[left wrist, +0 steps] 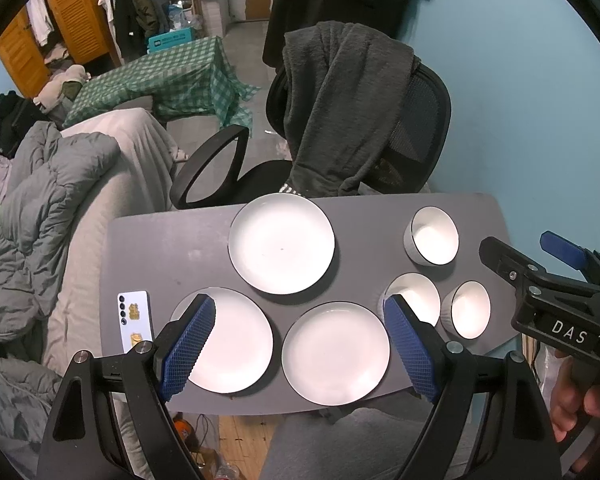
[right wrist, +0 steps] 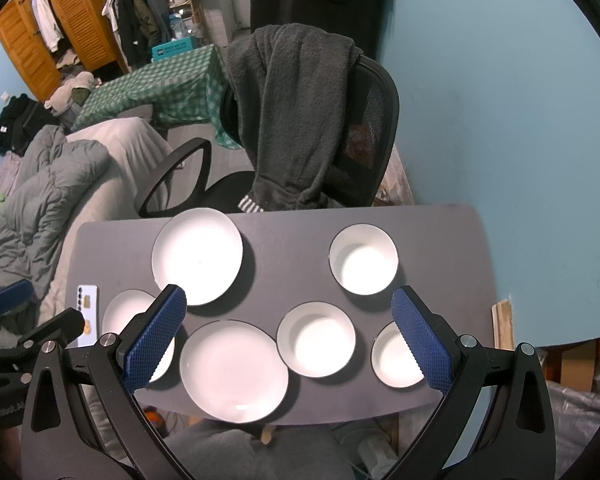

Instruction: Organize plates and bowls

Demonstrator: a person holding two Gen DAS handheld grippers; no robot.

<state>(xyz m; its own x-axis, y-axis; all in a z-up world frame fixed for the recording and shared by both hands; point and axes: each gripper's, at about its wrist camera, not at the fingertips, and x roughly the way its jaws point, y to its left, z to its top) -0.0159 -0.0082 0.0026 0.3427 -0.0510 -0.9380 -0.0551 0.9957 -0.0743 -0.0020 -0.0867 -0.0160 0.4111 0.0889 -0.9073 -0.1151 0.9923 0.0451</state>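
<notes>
The left gripper (left wrist: 300,320) sits nearest the lens, its blue fingers spread wide and holding nothing. The right gripper (right wrist: 288,316) is spread just as wide and also empty.

Beyond both lies the grey table (left wrist: 172,256). Its near edge is partly covered by the gripper frames in each view. Behind it stands a black office chair (left wrist: 416,128) with a dark fleece (left wrist: 340,92) draped over its back.

Three white plates rest on the table, apart from one another. The far plate (left wrist: 281,243) lies ahead of the left gripper, between its fingers. The middle plate (left wrist: 335,353) sits low between those fingers. The left plate (left wrist: 236,344) is partly hidden by the left finger; in the right wrist view only slivers of it (right wrist: 120,312) show.

Three white bowls stand to the right. The far bowl (right wrist: 363,259) is ahead of the right gripper, the middle bowl (right wrist: 316,339) between its fingers, and the near bowl (right wrist: 394,360) is partly covered by its right finger. In the left wrist view the middle bowl is half hidden behind the right finger.

A phone (left wrist: 135,320) lies face down left of the left gripper. Only the left wrist view shows a hand (left wrist: 572,404) gripping the other tool's handle, cut off by the edge.
</notes>
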